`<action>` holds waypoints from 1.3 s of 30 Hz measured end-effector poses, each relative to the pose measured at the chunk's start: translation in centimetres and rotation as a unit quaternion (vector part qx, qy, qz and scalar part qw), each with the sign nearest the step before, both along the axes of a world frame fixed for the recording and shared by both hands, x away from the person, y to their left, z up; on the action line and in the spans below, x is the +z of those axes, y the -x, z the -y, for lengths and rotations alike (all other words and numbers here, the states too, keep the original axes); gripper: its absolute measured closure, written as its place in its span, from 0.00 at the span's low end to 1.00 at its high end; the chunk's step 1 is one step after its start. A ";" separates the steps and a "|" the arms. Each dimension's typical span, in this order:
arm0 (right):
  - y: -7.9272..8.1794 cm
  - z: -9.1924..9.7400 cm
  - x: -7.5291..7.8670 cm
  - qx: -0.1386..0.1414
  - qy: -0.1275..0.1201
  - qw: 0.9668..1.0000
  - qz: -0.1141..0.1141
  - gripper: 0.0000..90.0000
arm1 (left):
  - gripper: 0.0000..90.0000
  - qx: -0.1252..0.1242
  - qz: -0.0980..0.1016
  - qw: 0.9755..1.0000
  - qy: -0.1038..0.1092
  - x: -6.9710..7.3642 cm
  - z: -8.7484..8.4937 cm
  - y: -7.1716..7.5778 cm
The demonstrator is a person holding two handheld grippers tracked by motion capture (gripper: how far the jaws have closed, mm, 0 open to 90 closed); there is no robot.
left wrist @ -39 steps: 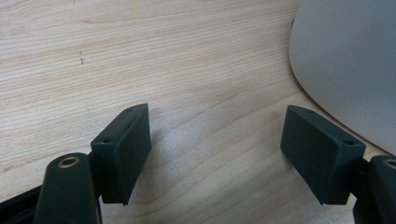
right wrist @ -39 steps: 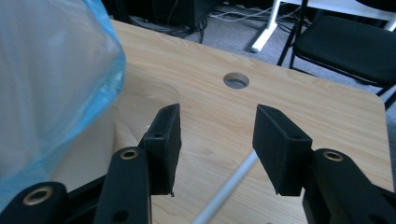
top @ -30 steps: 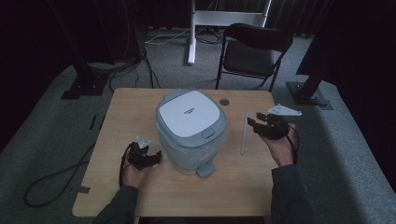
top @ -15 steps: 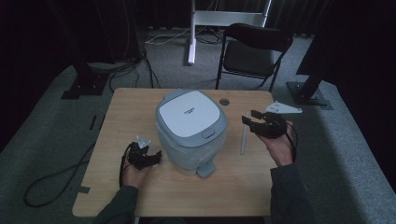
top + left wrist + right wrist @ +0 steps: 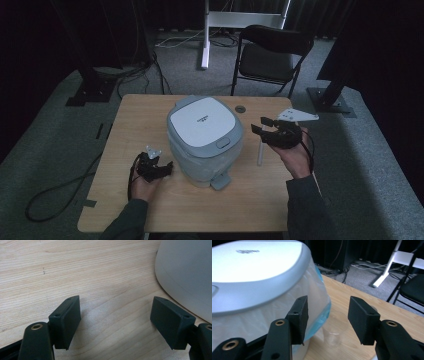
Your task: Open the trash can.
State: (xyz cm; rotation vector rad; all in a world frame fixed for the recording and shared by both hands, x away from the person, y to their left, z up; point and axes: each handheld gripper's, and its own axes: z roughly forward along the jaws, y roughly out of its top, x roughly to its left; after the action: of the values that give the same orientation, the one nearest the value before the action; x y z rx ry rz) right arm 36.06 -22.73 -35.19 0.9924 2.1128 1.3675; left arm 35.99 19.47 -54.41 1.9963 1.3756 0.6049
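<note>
From the high view, a grey-and-white lidded appliance (image 5: 205, 137) sits at the middle of the wooden table (image 5: 250, 210), its lid closed flat. The left gripper (image 5: 159, 167) rests low on the tabletop at about eight o'clock from the appliance, just beside its base, jaws spread and empty. The right gripper (image 5: 267, 131) is held above the table at three o'clock from the appliance, near its side, jaws parted on nothing. A thin white stick (image 5: 260, 152) lies on the wood just below that gripper. A black folding chair (image 5: 272, 52) stands beyond the table at one o'clock. In the left gripper view, the black jaws stand wide apart over bare wood grain, with the appliance's pale curved wall (image 5: 187, 275) at two o'clock. In the right gripper view, the jaws are apart and empty; the appliance (image 5: 259, 285) looms at ten o'clock, and a clear plastic cup (image 5: 334, 332) stands on the table between the jaws, farther off.
</note>
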 end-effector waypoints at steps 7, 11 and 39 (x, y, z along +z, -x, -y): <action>0.4 -0.7 0.7 0.021 -0.007 1.000 0.005 0.55 | 0.27 0.000 0.000 1.000 0.000 0.0 0.0 0.0; 0.6 -1.1 1.1 0.030 -0.007 0.999 0.010 0.57 | 0.27 0.000 0.000 1.000 0.000 0.0 0.0 0.0; 2.8 -4.8 2.1 0.135 -0.026 0.990 0.014 0.62 | 0.27 0.001 0.000 1.000 0.000 0.0 0.0 0.0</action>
State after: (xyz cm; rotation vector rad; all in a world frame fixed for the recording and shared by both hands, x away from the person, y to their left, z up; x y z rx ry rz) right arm 33.27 -17.97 -33.10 0.7207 2.2643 1.5604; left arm 36.01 19.47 -54.41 1.9951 1.3763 0.6057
